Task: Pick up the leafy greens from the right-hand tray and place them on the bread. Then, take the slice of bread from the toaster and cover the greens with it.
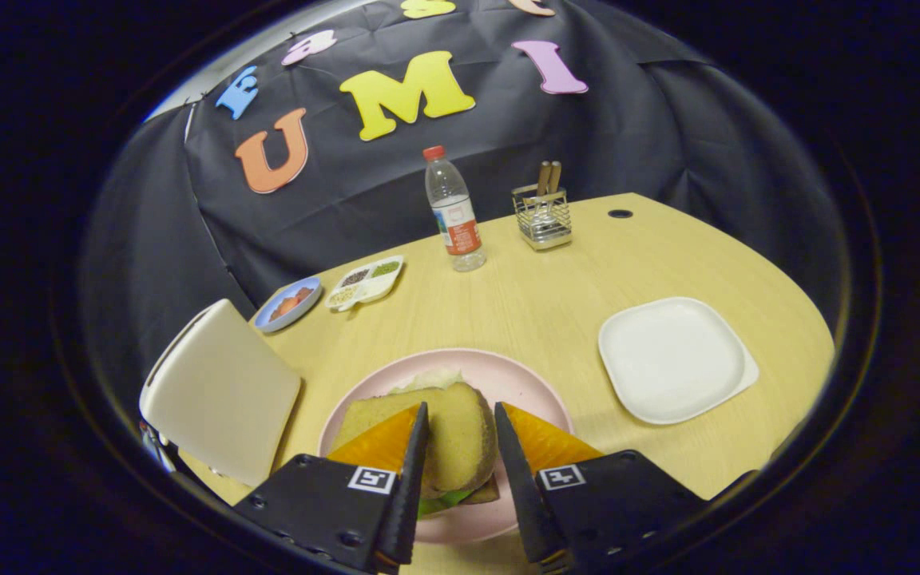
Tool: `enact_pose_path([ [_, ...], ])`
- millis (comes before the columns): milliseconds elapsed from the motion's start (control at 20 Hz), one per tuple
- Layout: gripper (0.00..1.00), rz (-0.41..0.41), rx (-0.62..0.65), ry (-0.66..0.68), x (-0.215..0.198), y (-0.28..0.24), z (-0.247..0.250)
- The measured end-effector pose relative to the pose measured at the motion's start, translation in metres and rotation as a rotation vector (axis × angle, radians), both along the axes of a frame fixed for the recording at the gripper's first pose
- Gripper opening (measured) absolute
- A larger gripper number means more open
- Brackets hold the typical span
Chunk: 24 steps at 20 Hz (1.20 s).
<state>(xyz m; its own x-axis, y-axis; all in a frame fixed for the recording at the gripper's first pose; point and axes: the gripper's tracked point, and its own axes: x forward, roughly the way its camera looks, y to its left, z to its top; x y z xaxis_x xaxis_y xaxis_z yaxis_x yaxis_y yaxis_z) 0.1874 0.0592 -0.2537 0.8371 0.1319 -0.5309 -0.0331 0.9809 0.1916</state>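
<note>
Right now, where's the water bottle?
In the gripper view, the water bottle stands upright at the table's far side, well beyond the fingers, between the divided snack tray on its left and the wire utensil holder on its right.

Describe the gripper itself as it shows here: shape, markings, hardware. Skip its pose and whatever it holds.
The gripper has two long, tapering jaws, each mounted on a broad, angular black block. Each block carries a small square black-and-white marker tag near its inner top corner, and round screw heads dot the left block's face. No cable, hand or sleeve can be seen.
</note>
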Motion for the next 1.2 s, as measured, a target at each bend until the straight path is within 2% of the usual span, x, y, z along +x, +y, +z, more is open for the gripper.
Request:
enact_pose_path([
  [150, 0.57, -0.019, -0.043, -0.035, -0.007, -0.003, 0.015],
  [350, 0.76, -0.036, -0.137, -0.148, -0.028, -0.007, 0.058],
  [650, 0.87, -0.009, -0.162, -0.361, -0.085, 0.008, 0.137],
  [700, 0.95, -0.011, -0.178, -0.403, -0.096, 0.009, 0.149],
  [950, 0.96, -0.039, -0.226, -0.544, -0.146, 0.006, 0.192],
  [1200, 0.96, -0.043, -0.257, -0.599, -0.184, 0.008, 0.207],
])
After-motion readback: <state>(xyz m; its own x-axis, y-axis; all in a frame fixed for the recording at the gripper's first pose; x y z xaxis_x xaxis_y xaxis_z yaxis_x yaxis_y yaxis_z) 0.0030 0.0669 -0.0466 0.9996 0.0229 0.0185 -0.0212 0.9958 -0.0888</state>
